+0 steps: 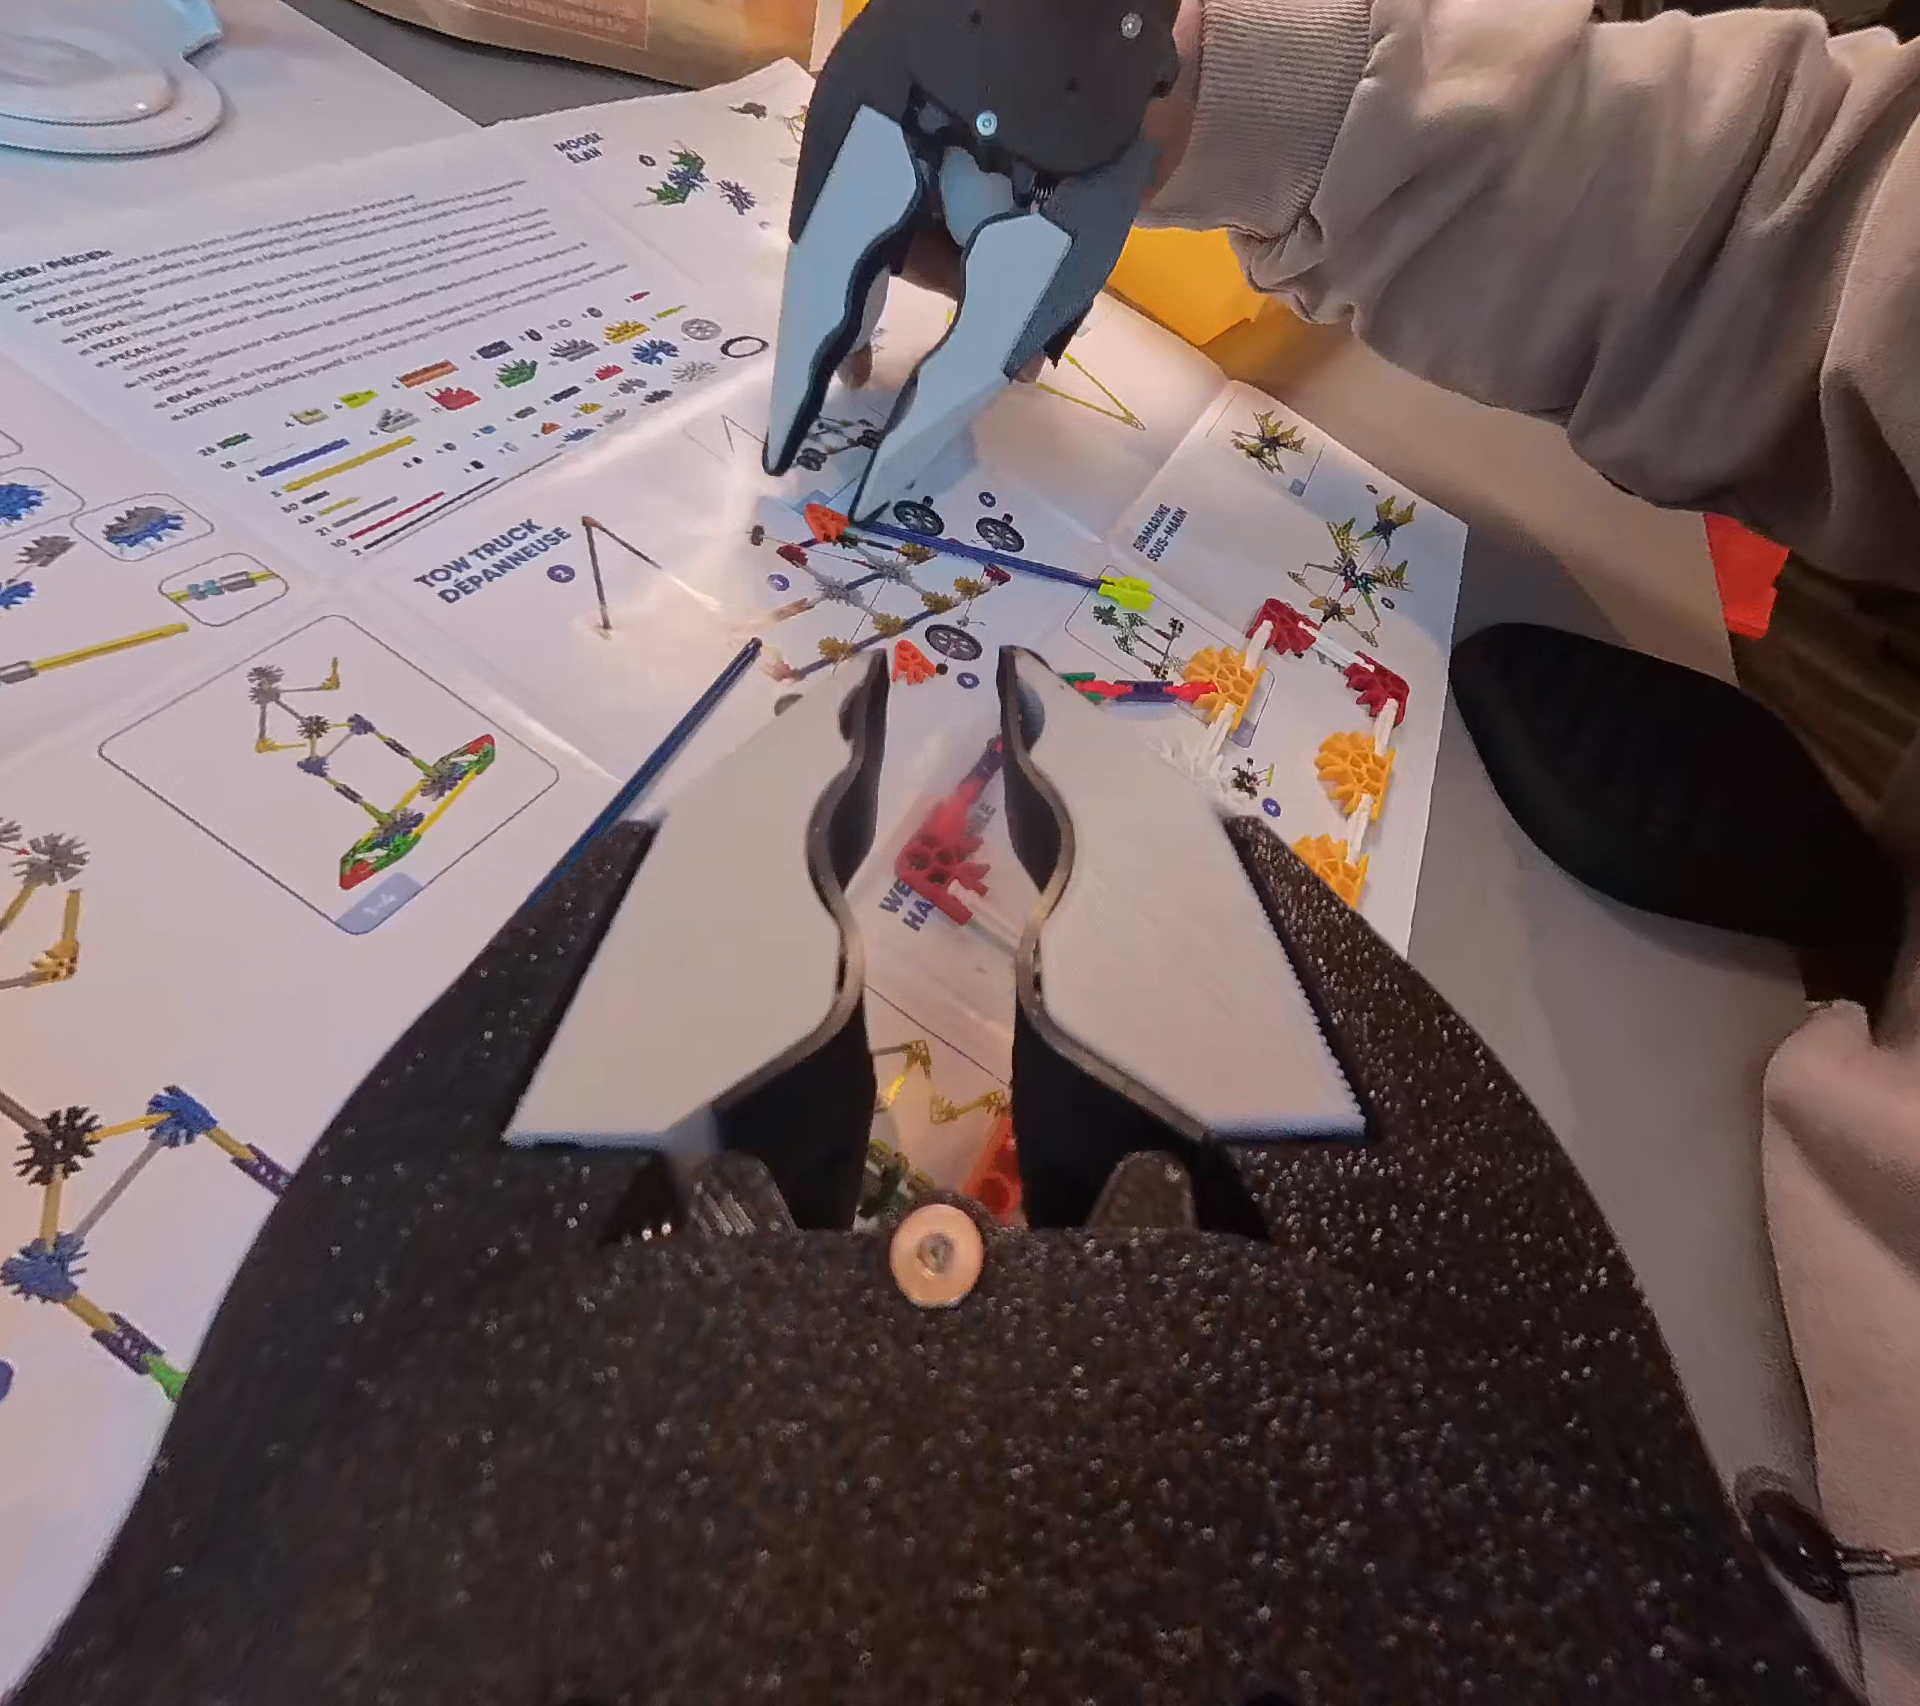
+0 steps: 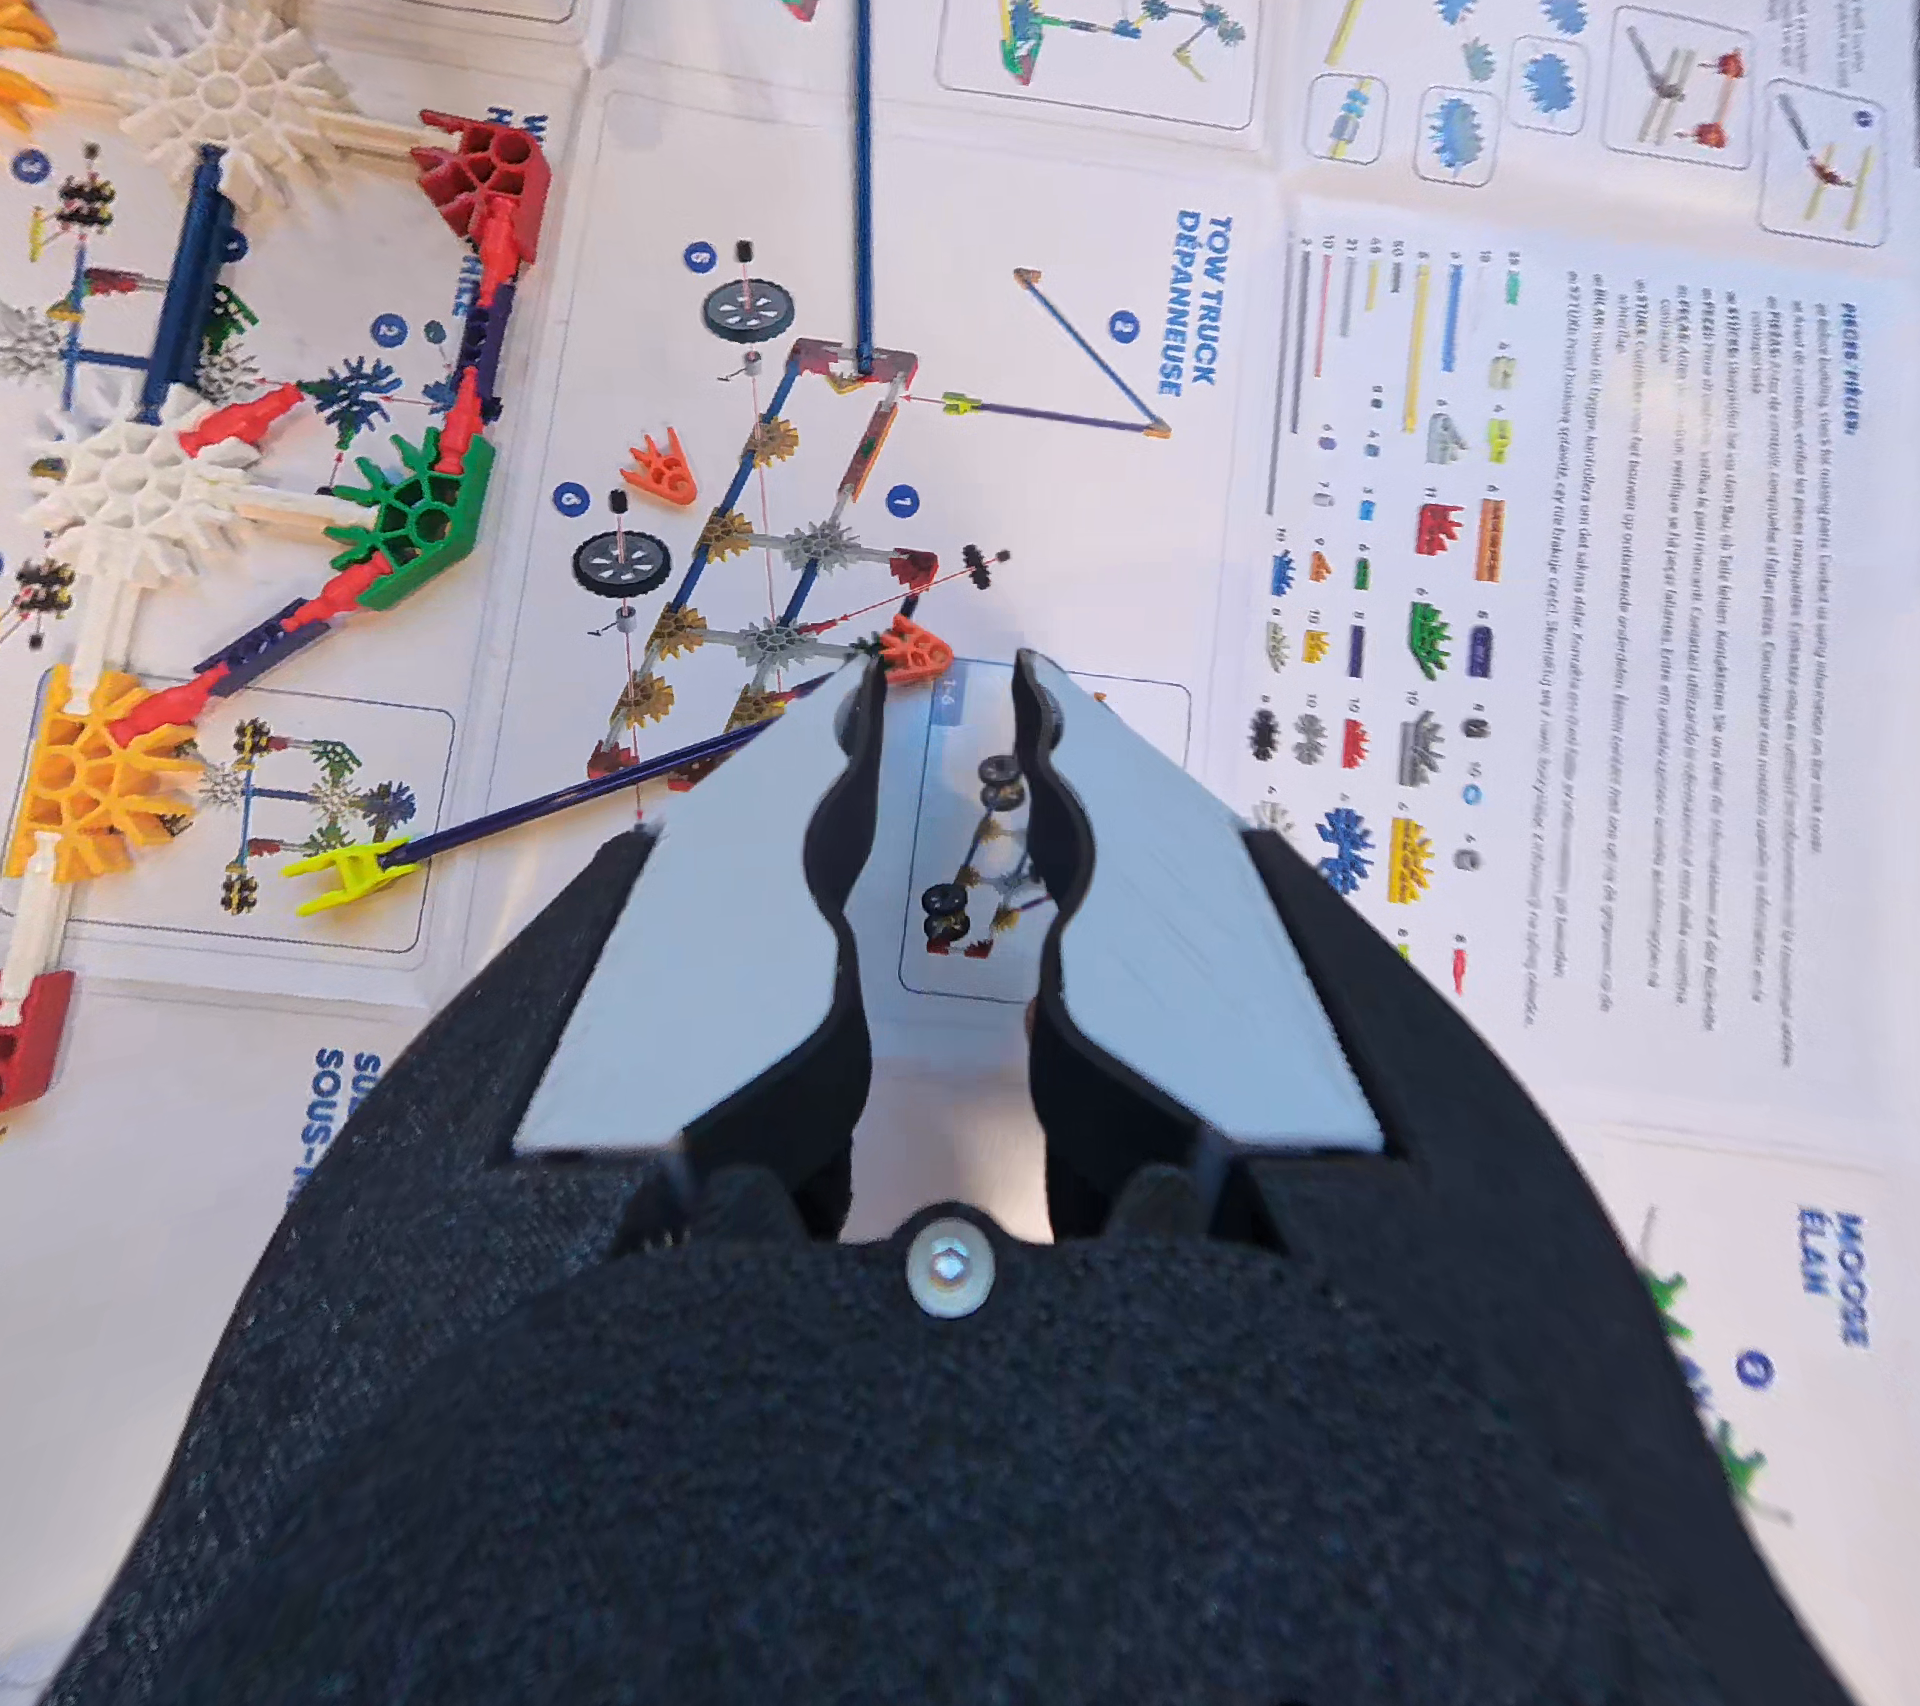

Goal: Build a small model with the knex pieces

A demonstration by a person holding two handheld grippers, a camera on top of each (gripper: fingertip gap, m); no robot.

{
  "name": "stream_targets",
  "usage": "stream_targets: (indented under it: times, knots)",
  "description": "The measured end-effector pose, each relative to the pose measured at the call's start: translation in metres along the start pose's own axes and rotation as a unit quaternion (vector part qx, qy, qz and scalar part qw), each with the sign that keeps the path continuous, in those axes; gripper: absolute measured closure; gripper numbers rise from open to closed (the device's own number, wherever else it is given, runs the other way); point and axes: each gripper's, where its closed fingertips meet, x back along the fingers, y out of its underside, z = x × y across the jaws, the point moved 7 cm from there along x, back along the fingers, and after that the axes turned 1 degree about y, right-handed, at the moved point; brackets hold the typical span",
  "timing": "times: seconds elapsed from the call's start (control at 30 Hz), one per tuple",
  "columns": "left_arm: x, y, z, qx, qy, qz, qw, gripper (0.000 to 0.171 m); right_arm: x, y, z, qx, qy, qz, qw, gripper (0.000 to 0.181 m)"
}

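My grippers: black speckled bodies, pale grey fingers (image 2: 727, 908) edged black. White instruction sheet (image 2: 1091, 430) with multicoloured diagrams. Orange connector (image 2: 914, 648), dark blue rod (image 2: 582, 799) with lime-yellow clip (image 2: 348, 872), green connector (image 2: 416, 518), white snowflake connector (image 2: 223, 93), beige sleeve (image 1: 1558, 222).

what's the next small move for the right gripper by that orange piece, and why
Probably nudge the right gripper slightly left and down so its open fingers straddle the orange connector. In the right wrist view that connector, on the end of the blue rod, lies at the left fingertip rather than in the gap. The left gripper is open too, farther off.
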Motion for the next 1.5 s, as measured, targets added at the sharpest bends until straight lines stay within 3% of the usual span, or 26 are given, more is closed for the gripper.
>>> stream_targets:
  times: [0.13,0.23,0.3,0.47,0.93,1.17,1.5]
  knots:
    - [0.003,0.002,0.004,-0.007,0.004,0.001,1.0,0.153,0.014,0.0,-0.008,-0.04,0.054,0.02,0.998,0.158]
    - [0.005,0.005,0.006,-0.013,0.007,-0.001,1.0,0.153,0.019,0.008,-0.023,-0.081,0.083,-0.015,0.993,0.163]
    - [0.006,0.007,0.008,-0.016,0.01,-0.003,1.0,0.153,0.018,0.013,-0.032,-0.143,0.102,-0.041,0.984,0.167]
    - [0.009,0.011,0.012,-0.018,0.016,-0.003,1.0,0.153,0.014,0.01,-0.053,-0.282,0.117,-0.011,0.952,0.163]
    - [0.014,0.011,0.016,-0.038,-0.007,-0.012,0.999,0.153,0.002,0.003,-0.066,-0.312,0.208,-0.029,0.927,0.179]
    - [0.015,0.011,0.015,-0.033,-0.016,-0.014,0.999,0.153,0.009,-0.005,-0.062,-0.352,0.224,0.025,0.909,0.18]
    - [0.019,0.011,0.012,-0.039,-0.037,-0.012,0.998,0.152,0.004,0.004,-0.06,-0.377,0.234,0.003,0.896,0.18]
